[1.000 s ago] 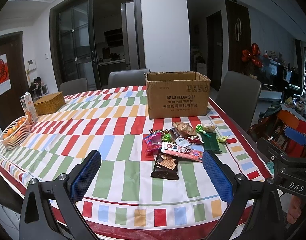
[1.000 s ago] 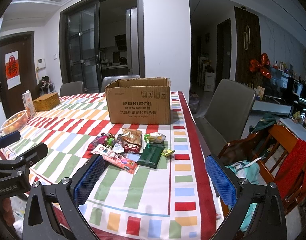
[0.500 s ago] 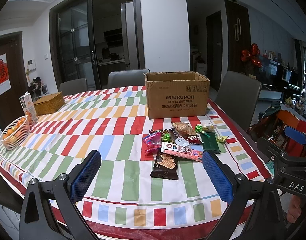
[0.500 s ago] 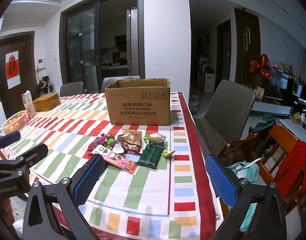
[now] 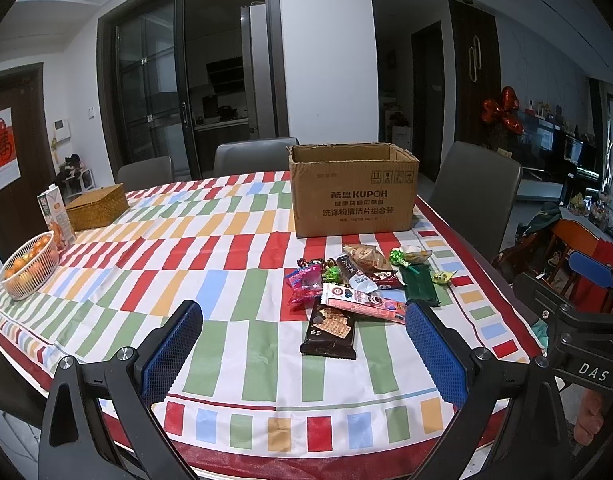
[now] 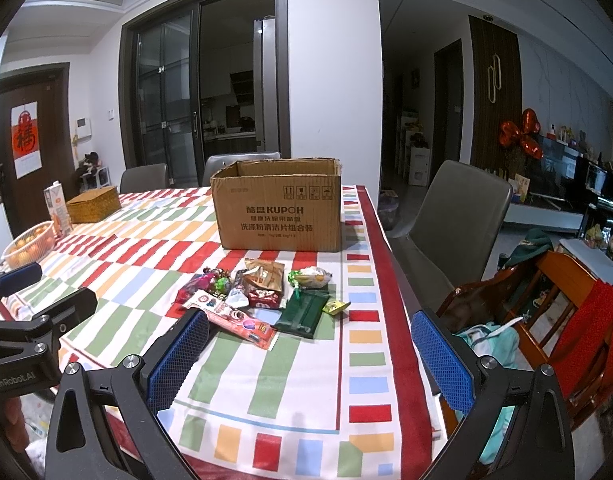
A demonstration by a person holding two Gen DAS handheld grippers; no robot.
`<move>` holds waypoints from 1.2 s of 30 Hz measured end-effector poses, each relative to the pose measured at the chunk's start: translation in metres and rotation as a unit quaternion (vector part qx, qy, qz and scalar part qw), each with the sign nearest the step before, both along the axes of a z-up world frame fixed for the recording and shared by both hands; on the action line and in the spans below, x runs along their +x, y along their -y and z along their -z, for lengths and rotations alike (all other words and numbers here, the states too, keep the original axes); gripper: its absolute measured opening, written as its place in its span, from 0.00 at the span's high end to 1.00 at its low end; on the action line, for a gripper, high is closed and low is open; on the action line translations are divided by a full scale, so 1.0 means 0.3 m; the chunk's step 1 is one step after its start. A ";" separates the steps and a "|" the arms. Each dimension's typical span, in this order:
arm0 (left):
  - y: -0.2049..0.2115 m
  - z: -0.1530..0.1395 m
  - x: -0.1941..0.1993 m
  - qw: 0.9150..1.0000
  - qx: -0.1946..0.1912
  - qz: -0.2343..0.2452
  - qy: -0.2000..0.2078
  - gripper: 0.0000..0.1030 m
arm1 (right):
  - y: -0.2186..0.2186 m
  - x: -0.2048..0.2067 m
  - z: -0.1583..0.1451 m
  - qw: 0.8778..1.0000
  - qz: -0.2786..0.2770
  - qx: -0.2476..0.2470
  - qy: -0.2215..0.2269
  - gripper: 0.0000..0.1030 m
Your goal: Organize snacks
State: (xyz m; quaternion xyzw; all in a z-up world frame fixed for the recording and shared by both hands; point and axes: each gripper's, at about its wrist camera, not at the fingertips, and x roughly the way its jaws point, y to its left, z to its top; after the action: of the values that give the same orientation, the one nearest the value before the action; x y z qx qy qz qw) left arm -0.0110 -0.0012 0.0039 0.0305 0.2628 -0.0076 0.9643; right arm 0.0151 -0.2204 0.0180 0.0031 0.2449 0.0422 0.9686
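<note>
A pile of snack packets [image 5: 358, 280] lies on the striped tablecloth in front of an open cardboard box [image 5: 352, 194]; the pile [image 6: 262, 296] and the box [image 6: 278, 208] also show in the right wrist view. The nearest packet is a dark brown biscuit pack [image 5: 330, 330]. A pink long pack [image 5: 362, 302] and a dark green pack [image 5: 418, 284] lie beside it. My left gripper [image 5: 302, 344] is open and empty, held above the table's near edge. My right gripper [image 6: 310, 356] is open and empty, to the right of the left one.
A white basket of oranges [image 5: 28, 266], a juice carton [image 5: 56, 216] and a woven box [image 5: 96, 206] stand at the table's left. Grey chairs [image 5: 474, 184] surround the table. A wooden chair with clothes [image 6: 546, 312] stands at the right.
</note>
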 end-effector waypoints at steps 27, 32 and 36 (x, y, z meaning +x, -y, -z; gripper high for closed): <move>0.055 0.033 0.142 0.999 0.003 0.018 -0.036 0.06 | 0.021 0.129 0.071 0.999 -0.005 0.000 -0.040 0.00; 0.073 0.052 0.218 0.998 -0.002 0.030 -0.056 0.15 | 0.029 0.193 0.093 0.998 -0.007 0.000 -0.056 0.01; 0.087 0.061 0.272 0.997 -0.005 0.033 -0.068 0.19 | 0.034 0.244 0.109 0.998 -0.008 0.000 -0.070 0.05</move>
State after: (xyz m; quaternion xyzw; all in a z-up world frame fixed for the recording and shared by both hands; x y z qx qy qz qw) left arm 0.0707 -0.0272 -0.0144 0.0333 0.3263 -0.0429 0.9437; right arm 0.0885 -0.2306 -0.0147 0.0038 0.3120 0.0500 0.9487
